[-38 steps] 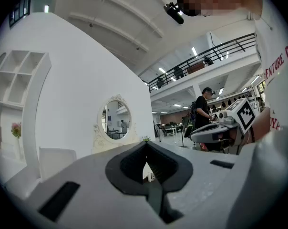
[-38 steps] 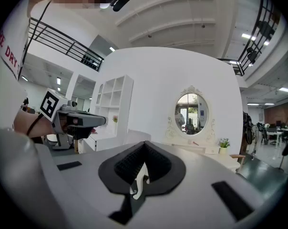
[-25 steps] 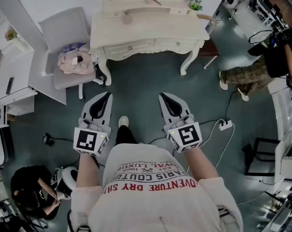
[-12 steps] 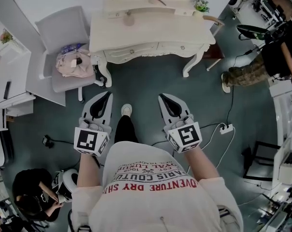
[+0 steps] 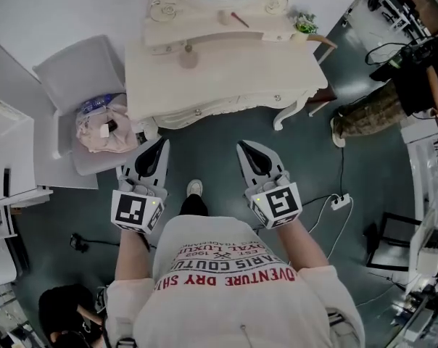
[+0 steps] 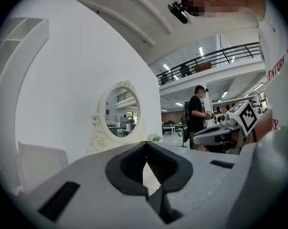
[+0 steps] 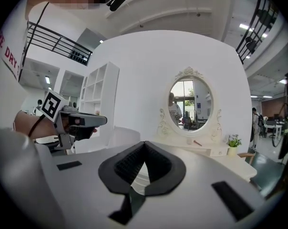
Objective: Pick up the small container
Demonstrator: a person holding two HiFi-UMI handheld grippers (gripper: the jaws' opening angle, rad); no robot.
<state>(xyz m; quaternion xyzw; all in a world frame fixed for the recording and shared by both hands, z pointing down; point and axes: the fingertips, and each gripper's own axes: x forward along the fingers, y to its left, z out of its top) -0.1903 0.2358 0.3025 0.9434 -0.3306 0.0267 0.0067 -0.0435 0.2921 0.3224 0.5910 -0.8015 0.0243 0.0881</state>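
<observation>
Cream desk (image 5: pixel 248 78) on grey floor (image 5: pixel 212 154) | small container (image 5: pixel 188 58) near back edge, left | plant (image 5: pixel 304 25) at back-right corner | left gripper (image 5: pixel 161 143), right gripper (image 5: pixel 242 146): jaws together, empty, short of front edge

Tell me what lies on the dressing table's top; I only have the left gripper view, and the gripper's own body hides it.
Observer: In the head view a small round container stands on the dressing table, left of its middle, just in front of the raised shelf under the mirror.
Operator: I see the right gripper only side-on. Is it holding anything?
Observer: No. The right gripper view shows the right gripper with its tips together and nothing between them.
Operator: And the chair's seat?
Observer: The head view shows a heap of cloth on the seat of the chair, left of the table.
</observation>
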